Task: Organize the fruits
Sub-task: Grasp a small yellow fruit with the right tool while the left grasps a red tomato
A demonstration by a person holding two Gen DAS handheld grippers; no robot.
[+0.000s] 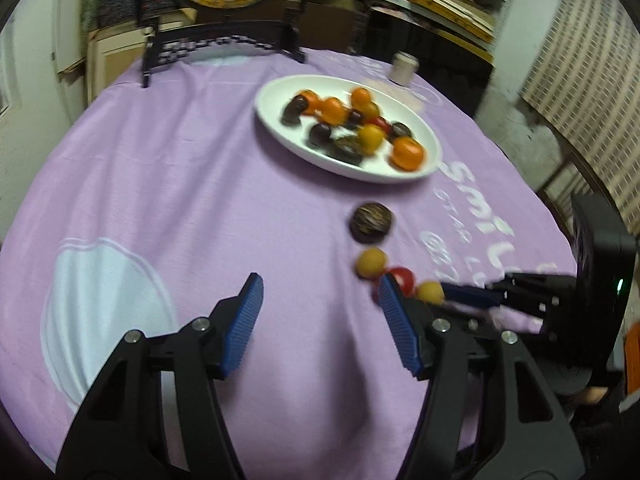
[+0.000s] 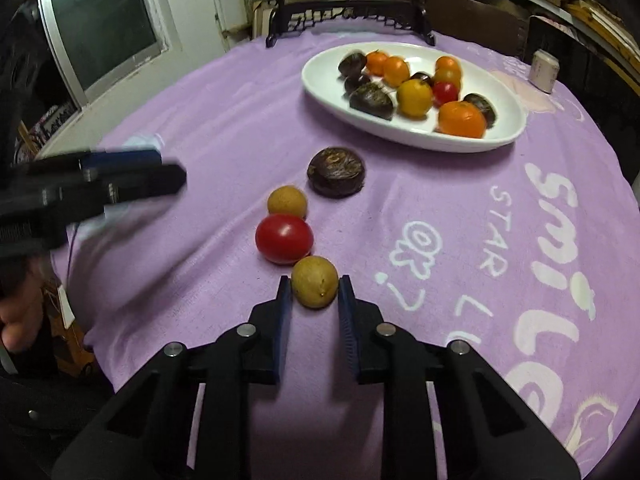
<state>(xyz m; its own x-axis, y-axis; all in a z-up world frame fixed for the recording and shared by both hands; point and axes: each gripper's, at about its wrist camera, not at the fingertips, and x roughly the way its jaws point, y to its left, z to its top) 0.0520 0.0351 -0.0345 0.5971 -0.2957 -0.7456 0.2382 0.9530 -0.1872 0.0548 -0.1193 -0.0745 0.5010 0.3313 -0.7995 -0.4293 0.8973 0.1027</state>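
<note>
The right gripper (image 2: pixel 314 294) is set around the nearest yellow fruit (image 2: pixel 314 281), its blue pads close on either side; firm contact cannot be told. The left gripper (image 1: pixel 320 304) is held wide apart with nothing between its fingers. From the white plate (image 2: pixel 416 136), heaped with orange, yellow, red and dark fruits, a line of loose fruits is laid on the purple cloth (image 2: pixel 200 120): a dark fruit (image 2: pixel 336 172) nearest the plate, a yellow fruit (image 2: pixel 287 201), then a red tomato (image 2: pixel 284 239) touching the flanked one.
</note>
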